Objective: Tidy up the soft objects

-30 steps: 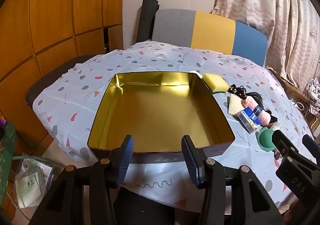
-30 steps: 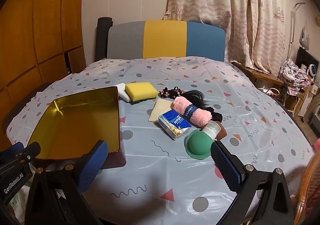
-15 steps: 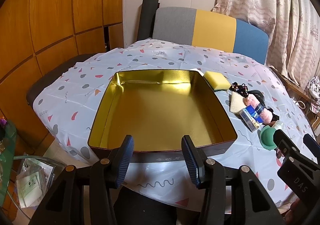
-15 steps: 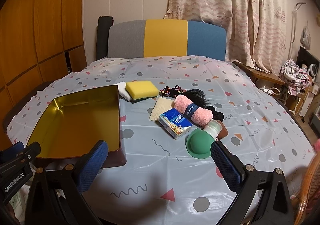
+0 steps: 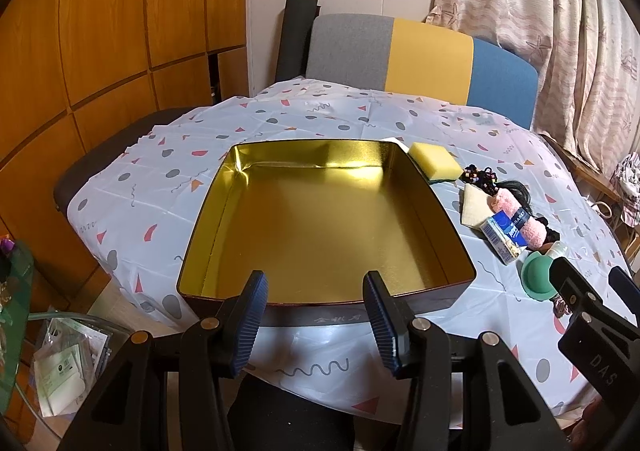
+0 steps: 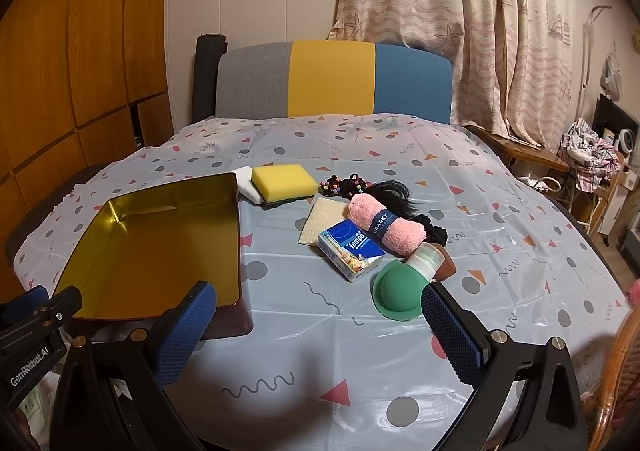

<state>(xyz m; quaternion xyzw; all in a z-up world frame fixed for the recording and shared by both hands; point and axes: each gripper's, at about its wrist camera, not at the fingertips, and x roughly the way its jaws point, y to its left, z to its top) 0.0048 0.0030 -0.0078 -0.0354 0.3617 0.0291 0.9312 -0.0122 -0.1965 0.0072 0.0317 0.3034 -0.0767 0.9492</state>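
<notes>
An empty gold-lined tin box (image 5: 452, 235) (image 6: 236, 235) sits on the left of the table. To its right lie a yellow sponge (image 5: 434, 163) (image 6: 284, 181), a rolled pink towel (image 6: 386, 227) (image 5: 520, 219), a blue tissue pack (image 6: 352, 251) (image 5: 502, 237), a green silicone cap (image 6: 396, 295) (image 5: 538, 279), a beige cloth (image 6: 322, 221) and black hair ties (image 6: 344, 185). My left gripper (image 5: 316, 319) is open and empty at the box's near edge. My right gripper (image 6: 320, 335) is open wide and empty, near the green cap.
A white pad (image 6: 246, 185) lies behind the sponge. A small brown pot with a pale lid (image 6: 434, 261) touches the green cap. A grey, yellow and blue chair (image 6: 332, 79) stands behind the table. Curtains hang at the right. Bags lie on the floor at the left (image 5: 68, 363).
Both grippers have drawn back and up a little, so the table items sit slightly farther off. Neither gripper's opening has changed.
</notes>
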